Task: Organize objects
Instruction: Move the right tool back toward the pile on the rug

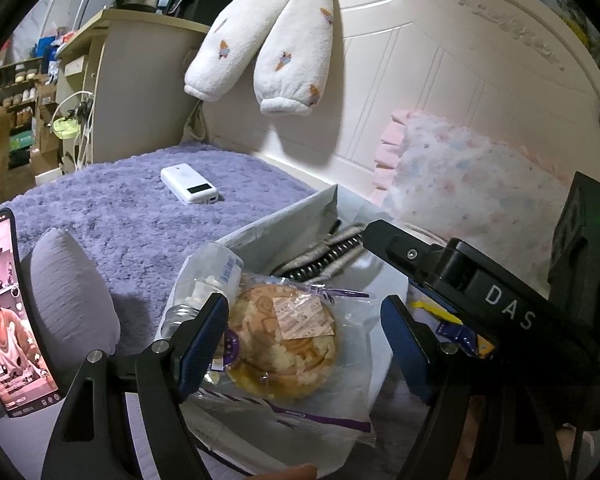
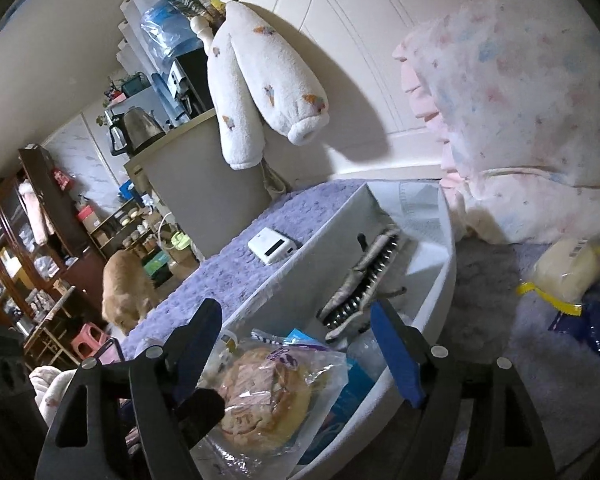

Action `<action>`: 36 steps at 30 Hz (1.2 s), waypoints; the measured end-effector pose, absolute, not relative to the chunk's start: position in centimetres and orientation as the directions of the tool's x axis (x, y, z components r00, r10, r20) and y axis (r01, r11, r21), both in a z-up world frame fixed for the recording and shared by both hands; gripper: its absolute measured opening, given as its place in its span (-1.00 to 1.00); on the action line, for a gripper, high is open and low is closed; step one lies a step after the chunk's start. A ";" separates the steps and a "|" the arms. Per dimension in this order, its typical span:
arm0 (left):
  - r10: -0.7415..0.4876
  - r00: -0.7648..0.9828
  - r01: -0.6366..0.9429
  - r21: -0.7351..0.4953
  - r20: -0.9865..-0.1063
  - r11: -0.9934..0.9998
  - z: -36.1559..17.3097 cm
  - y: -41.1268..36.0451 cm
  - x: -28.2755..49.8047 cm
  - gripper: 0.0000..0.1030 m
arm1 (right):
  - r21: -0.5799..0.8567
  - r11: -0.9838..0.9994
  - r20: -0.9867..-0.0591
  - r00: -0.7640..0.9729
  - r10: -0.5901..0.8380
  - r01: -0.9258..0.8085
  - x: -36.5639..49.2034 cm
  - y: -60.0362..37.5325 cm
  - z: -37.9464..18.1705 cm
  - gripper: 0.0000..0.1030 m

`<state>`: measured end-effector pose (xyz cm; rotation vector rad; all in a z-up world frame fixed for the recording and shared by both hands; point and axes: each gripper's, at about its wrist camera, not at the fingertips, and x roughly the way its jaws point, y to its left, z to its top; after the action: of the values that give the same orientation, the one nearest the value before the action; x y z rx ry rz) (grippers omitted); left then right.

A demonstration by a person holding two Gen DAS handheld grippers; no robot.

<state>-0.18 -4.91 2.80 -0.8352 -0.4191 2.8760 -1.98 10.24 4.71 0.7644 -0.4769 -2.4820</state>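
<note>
A white fabric storage box (image 2: 440, 280) stands on the purple bed cover. A bagged round pastry (image 1: 284, 340) lies at its near end, also in the right wrist view (image 2: 268, 392). A hairbrush (image 2: 364, 280) lies deeper in the box, also in the left wrist view (image 1: 328, 256). My left gripper (image 1: 304, 344) is open, its fingers either side of the pastry bag. My right gripper (image 2: 296, 344) is open above the box, holding nothing; it shows at right in the left wrist view (image 1: 480, 284). A white power bank (image 1: 189, 185) lies on the cover beyond the box.
A phone (image 1: 8, 312) stands at the left by a grey cushion (image 1: 72, 304). A floral pillow (image 2: 520, 120) leans on the white headboard, where fleece sleeves (image 1: 268, 44) hang. Snack packets (image 2: 580, 280) lie right of the box. A dog (image 2: 124, 288) stands beside the bed.
</note>
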 end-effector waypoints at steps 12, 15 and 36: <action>0.215 -0.823 -0.041 -0.322 -0.525 -0.946 2.5 -5.1 -0.5 0.51 | 0.461 -0.828 -0.457 -0.713 -0.531 0.321 -2.6 10.3 4.4 0.48; 0.213 -0.821 -0.040 -0.319 -0.530 -0.947 2.4 -5.0 -0.6 0.51 | 0.477 -0.838 -0.468 -0.729 -0.499 0.267 -2.9 10.9 4.3 0.48; 0.235 -0.817 -0.080 -0.299 -0.527 -0.951 2.5 -3.6 -0.1 0.51 | 0.657 -0.573 -0.669 -0.729 -0.143 -0.490 -3.0 23.2 -0.1 0.47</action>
<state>-0.14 -3.62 2.49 -0.8682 -0.3958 2.8173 -3.01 23.23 -0.09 1.1892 -1.5167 -2.7462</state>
